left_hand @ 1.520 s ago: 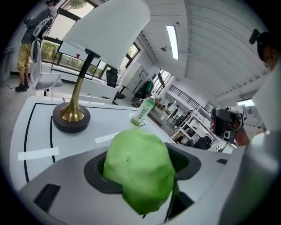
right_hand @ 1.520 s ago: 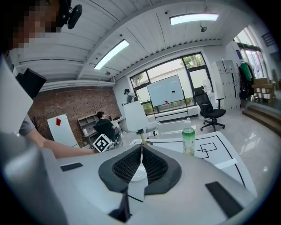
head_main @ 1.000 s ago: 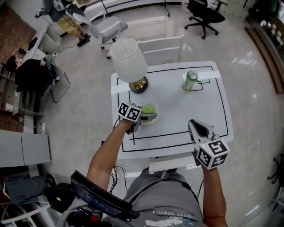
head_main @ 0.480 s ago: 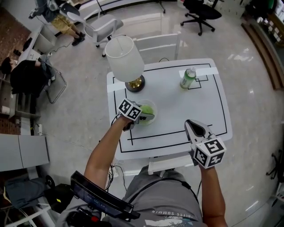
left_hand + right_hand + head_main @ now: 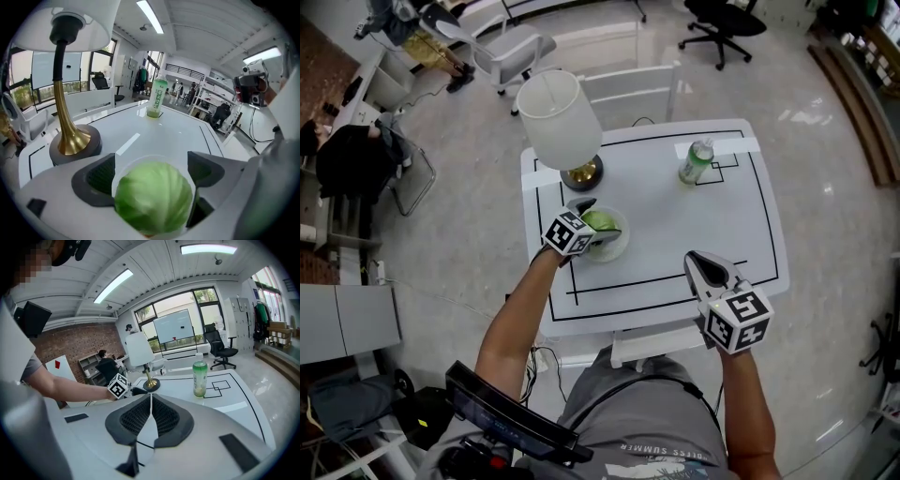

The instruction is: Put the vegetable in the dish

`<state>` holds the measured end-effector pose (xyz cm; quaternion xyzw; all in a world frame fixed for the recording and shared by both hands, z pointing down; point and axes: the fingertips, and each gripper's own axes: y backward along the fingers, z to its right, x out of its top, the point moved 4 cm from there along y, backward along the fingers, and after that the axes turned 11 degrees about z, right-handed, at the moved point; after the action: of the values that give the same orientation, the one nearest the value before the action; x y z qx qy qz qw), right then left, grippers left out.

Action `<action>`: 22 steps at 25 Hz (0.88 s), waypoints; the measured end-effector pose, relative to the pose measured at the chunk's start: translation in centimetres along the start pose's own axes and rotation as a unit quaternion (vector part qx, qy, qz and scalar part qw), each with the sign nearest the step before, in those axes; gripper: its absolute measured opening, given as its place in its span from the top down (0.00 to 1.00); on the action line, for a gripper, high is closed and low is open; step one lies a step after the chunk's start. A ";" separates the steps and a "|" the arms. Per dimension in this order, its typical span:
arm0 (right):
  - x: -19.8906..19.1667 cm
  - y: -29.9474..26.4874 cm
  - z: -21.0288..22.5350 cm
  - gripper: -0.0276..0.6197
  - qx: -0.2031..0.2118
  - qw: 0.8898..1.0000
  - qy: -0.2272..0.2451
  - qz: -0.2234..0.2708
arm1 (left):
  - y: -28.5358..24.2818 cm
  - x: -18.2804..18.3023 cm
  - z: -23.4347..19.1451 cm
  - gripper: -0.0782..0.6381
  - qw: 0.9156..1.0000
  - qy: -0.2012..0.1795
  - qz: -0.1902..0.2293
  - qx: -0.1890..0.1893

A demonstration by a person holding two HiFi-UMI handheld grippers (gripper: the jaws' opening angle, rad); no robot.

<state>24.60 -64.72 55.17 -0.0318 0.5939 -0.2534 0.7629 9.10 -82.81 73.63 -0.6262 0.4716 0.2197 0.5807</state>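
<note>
A pale green cabbage lies in a small white dish on the white table, just in front of the lamp. My left gripper reaches over the dish. Its jaws have just been opening and now stand wide, with the cabbage between them and the pads apart from it. In the left gripper view the dish rim rings the cabbage. My right gripper hovers near the table's front right edge, shut with nothing in it; its pads meet.
A white-shaded lamp on a brass base stands behind the dish. A green bottle stands at the back right by a taped white strip. Black lines mark the tabletop. A white chair is behind the table.
The left gripper's jaws were closed over the dish and now stand wide. The gripper has rolled and shifted slightly toward the lamp. The right gripper has kept still.
</note>
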 end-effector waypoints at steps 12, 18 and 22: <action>-0.7 -0.2 0.0 0.95 0.002 1.000 -0.001 -0.011 | 0.2 -1.2 0.1 0.22 0.992 0.072 0.088 0.062; -0.8 -0.3 -0.3 0.95 0.012 1.000 0.001 -0.014 | 0.9 -1.4 0.8 0.22 0.989 0.069 0.097 0.089; -0.3 -0.4 -0.8 0.95 0.022 1.000 0.007 -0.010 | 2.9 0.3 1.0 0.22 0.982 0.060 0.133 0.119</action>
<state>23.73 -64.73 55.32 -0.0197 0.5929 -0.2744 0.7568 7.06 -81.60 71.62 -0.4965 0.6070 0.1995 0.5875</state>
